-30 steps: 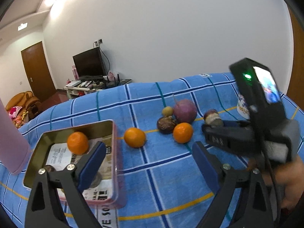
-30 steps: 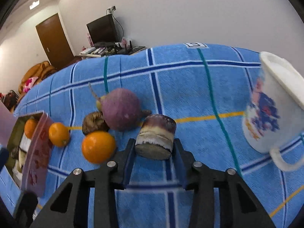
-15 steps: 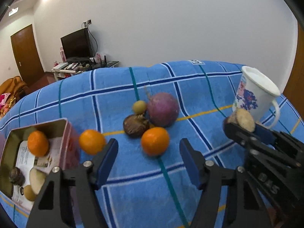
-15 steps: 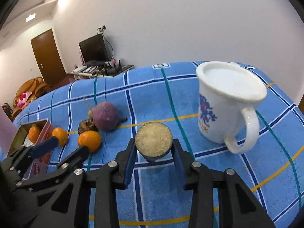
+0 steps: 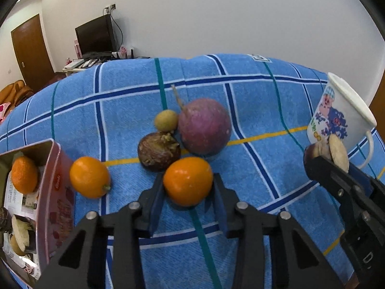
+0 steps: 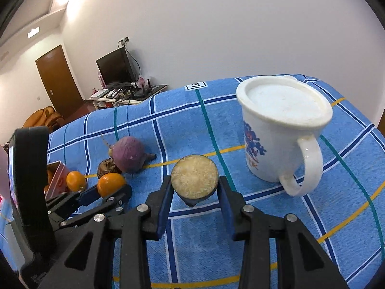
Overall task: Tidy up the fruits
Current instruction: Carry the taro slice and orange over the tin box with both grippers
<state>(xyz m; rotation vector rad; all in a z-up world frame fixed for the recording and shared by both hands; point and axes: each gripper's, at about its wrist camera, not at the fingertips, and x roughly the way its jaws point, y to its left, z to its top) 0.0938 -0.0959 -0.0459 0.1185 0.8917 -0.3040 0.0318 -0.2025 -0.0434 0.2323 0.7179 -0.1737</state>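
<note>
A small orange (image 5: 187, 180) lies on the blue checked cloth, and my left gripper (image 5: 187, 193) is closing its jaws on it, with both blue pads against its sides. My right gripper (image 6: 195, 192) is shut on a short cut piece of purple-skinned cane (image 6: 194, 177), pale cut face up, held above the cloth. A second orange (image 5: 89, 177) lies just beside the red tin box (image 5: 56, 185), which holds another orange (image 5: 24, 174) and other pieces. Behind the gripped orange sit a dark brown fruit (image 5: 158, 151), a purple round one (image 5: 204, 125) and a small yellow-green one (image 5: 166, 120).
A white lidded mug (image 6: 281, 130) with a blue print stands to the right of the cane piece, handle toward me. The cloth drops away at the far edge. A TV stand, a brown door and the room's wall lie beyond.
The left gripper swung right from over the tin, came down around the orange and narrowed from wide open to touching it. The right gripper lifted the cane piece off the cloth toward the mug.
</note>
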